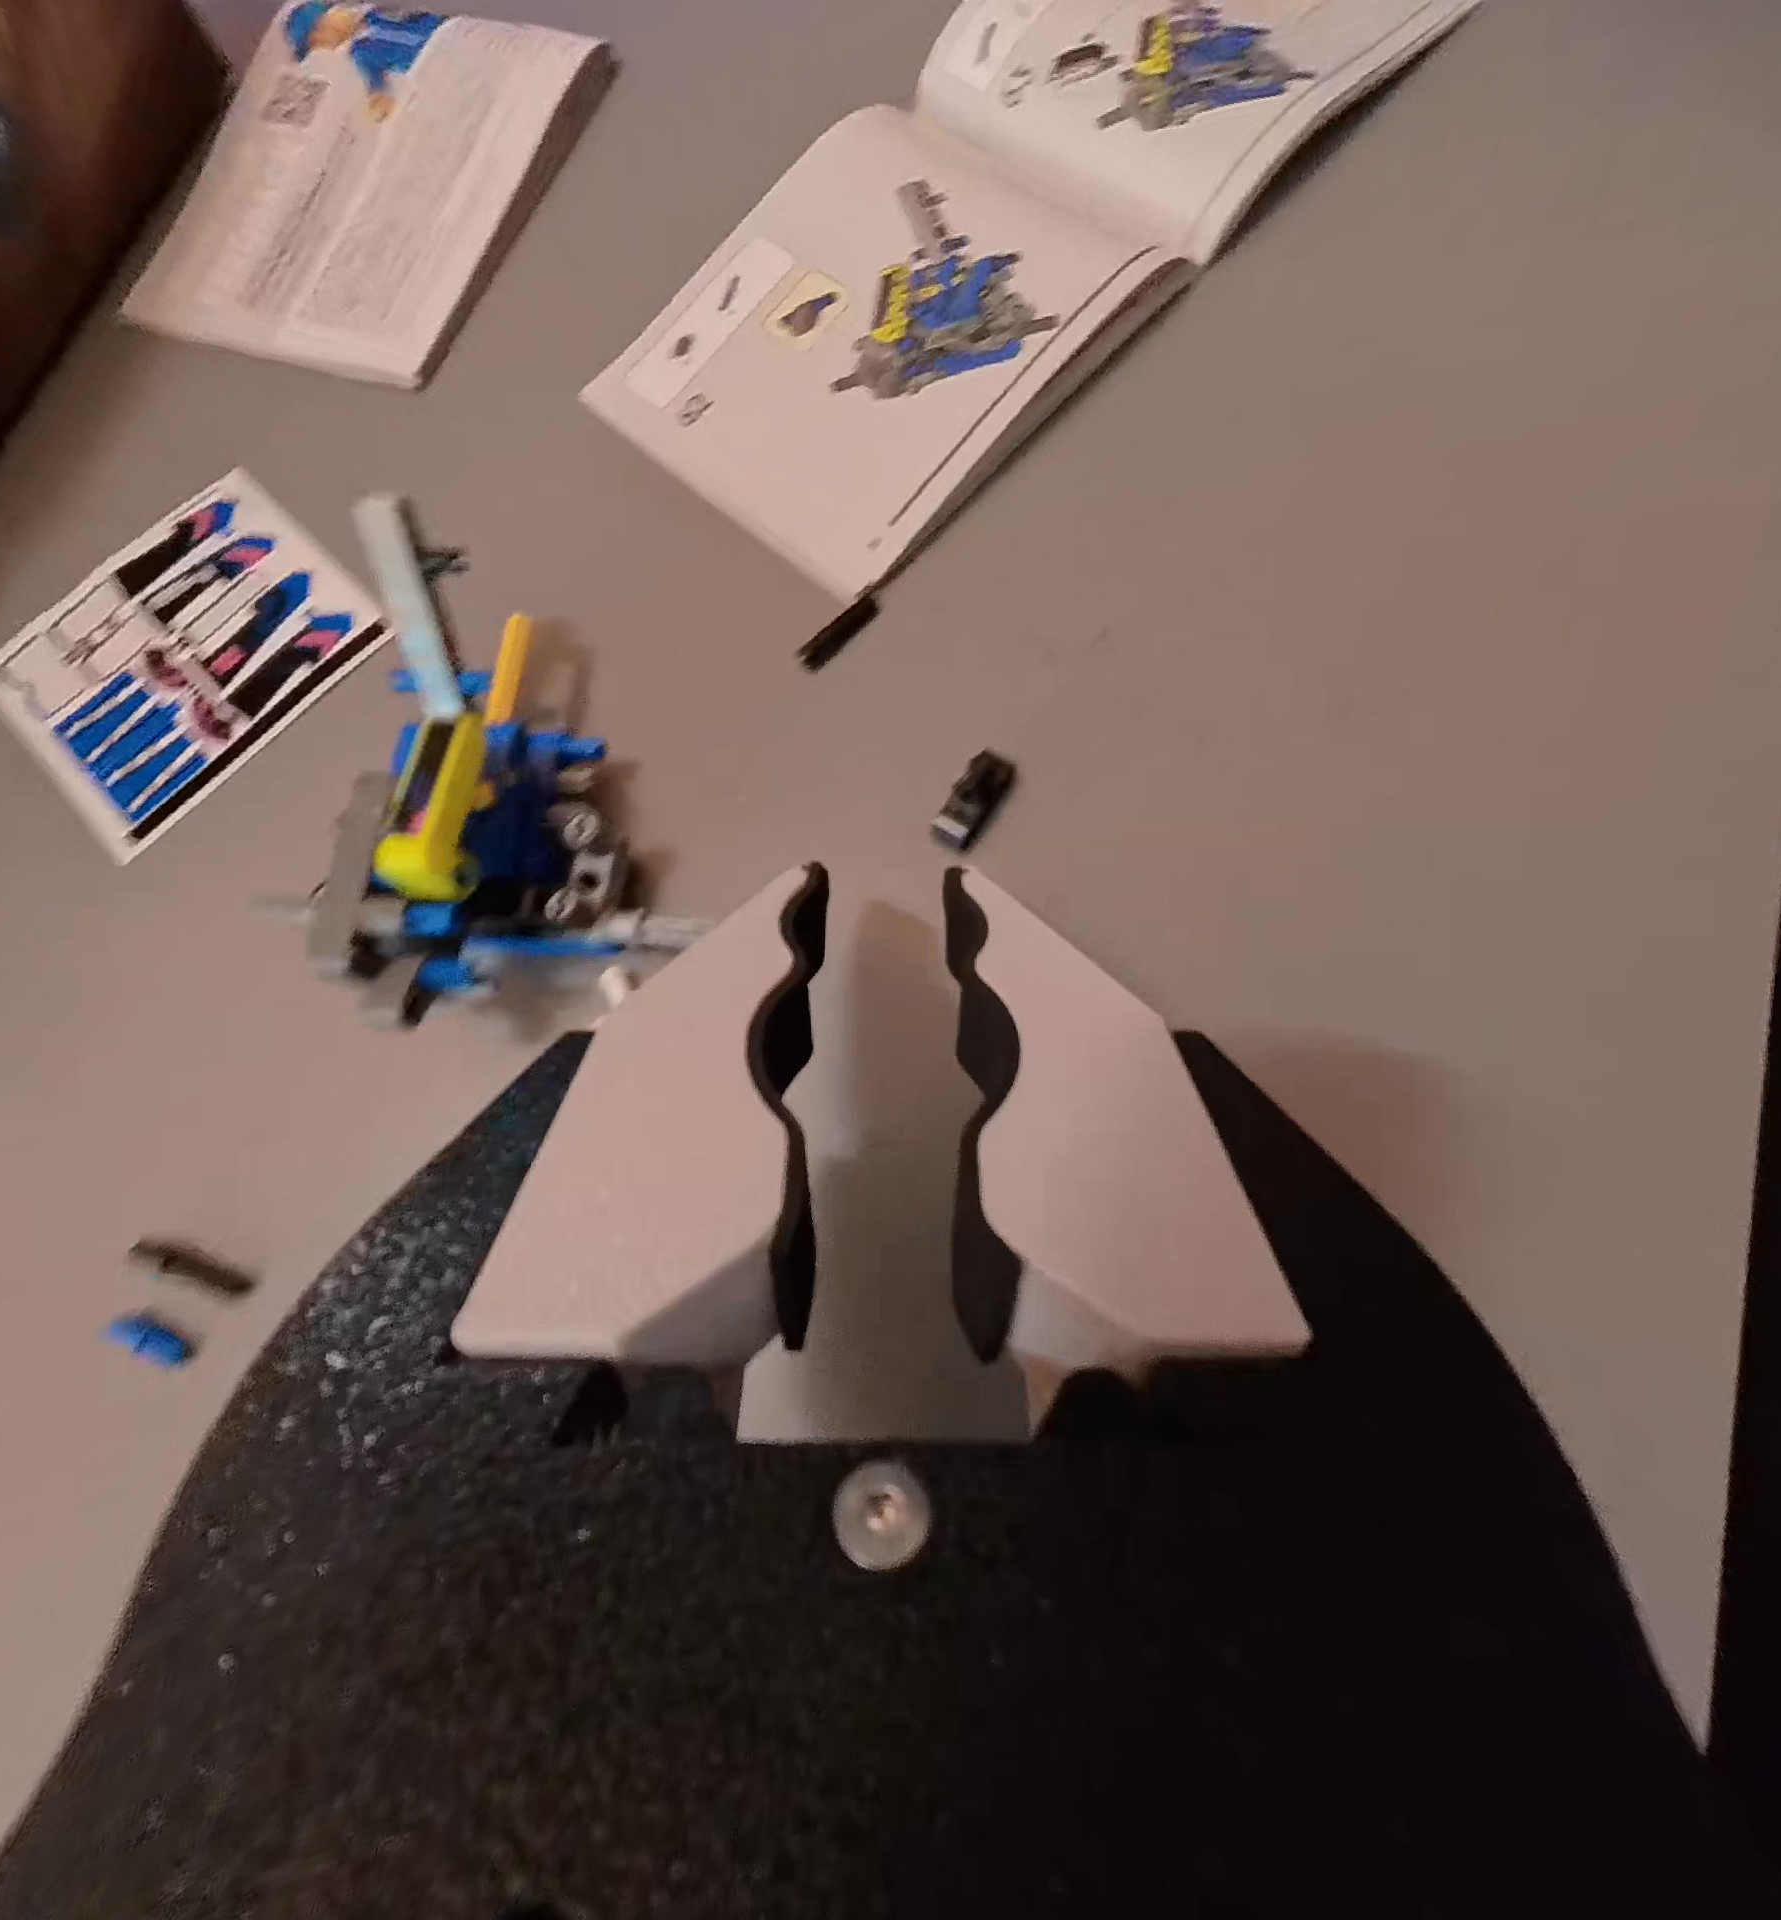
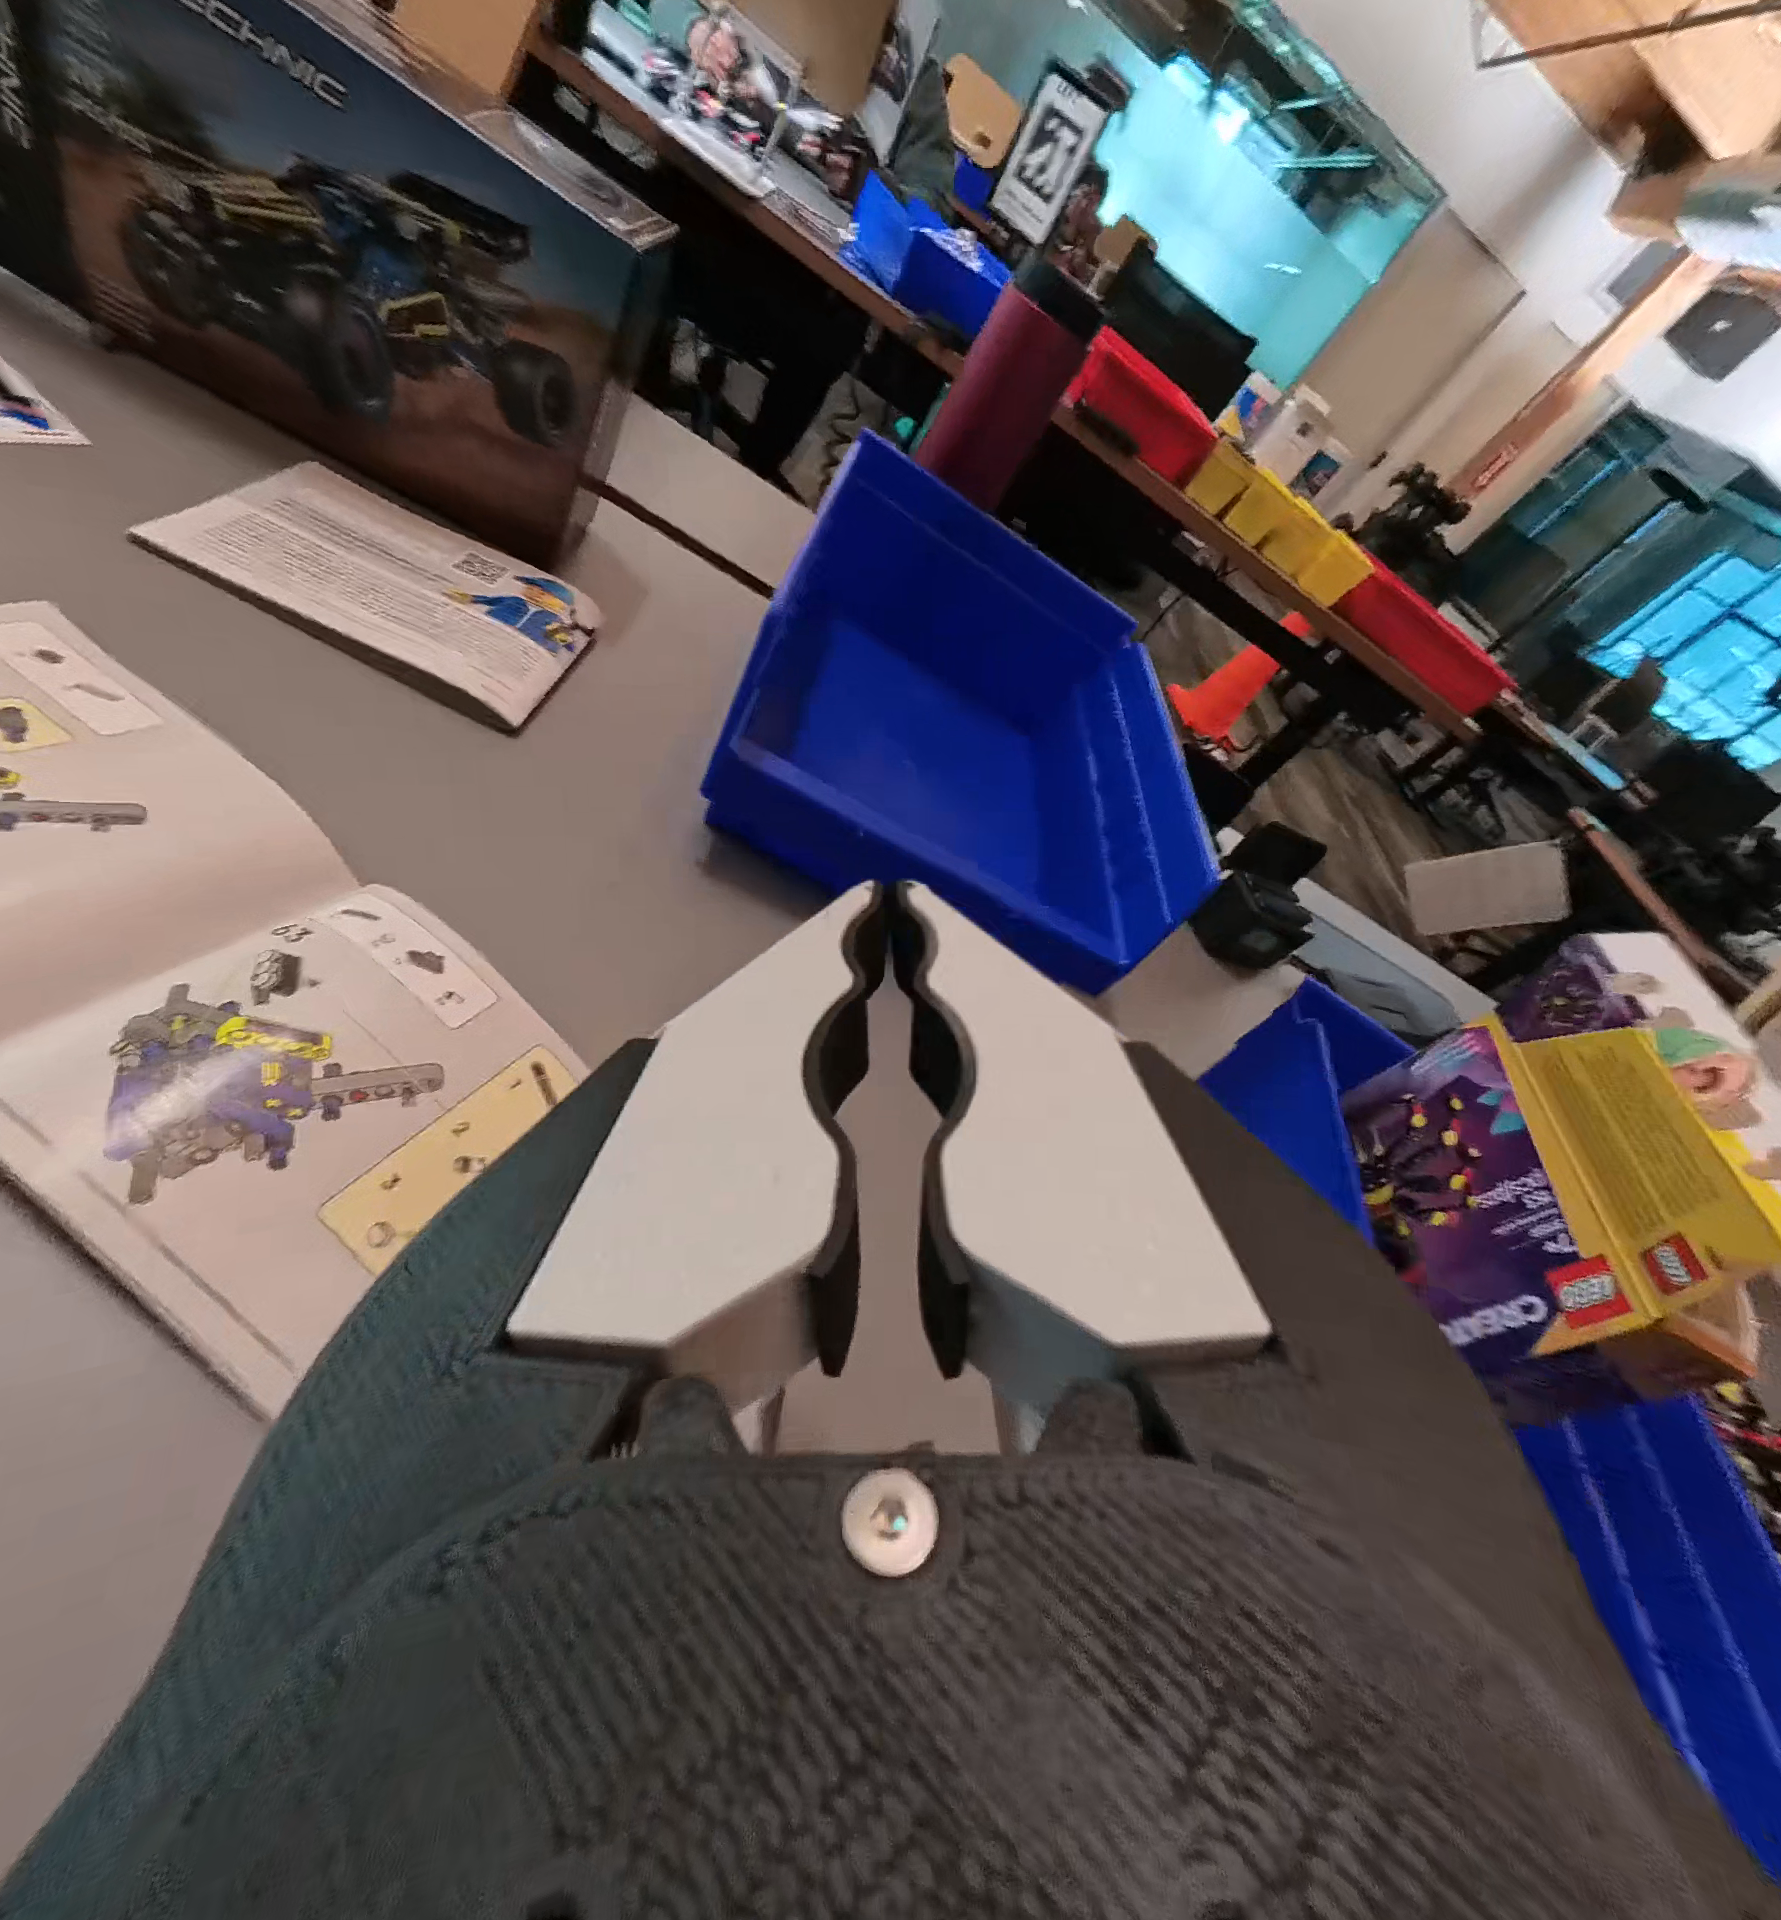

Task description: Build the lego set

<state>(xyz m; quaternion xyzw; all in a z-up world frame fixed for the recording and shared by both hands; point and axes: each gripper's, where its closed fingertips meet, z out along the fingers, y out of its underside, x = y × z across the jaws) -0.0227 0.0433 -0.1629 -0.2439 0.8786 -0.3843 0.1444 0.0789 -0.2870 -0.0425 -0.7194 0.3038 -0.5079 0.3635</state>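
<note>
Left wrist view: the left gripper (image 1: pixel 884 883) is being held above the table (image 1: pixel 1281 779), jaws apart and empty; the lego model (image 1: pixel 481 842) is lying left of it (small black piece (image 1: pixel 974 798) just ahead). Right wrist view: the right gripper (image 2: pixel 888 902) is being held with jaws together, empty, before a blue bin (image 2: pixel 1125 748).

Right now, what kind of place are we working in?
Probably a shared workshop or lab, not a home: long wooden benches lined with red and yellow plastic bins, a blue plastic parts bin on our grey table, and large windows behind.
</note>
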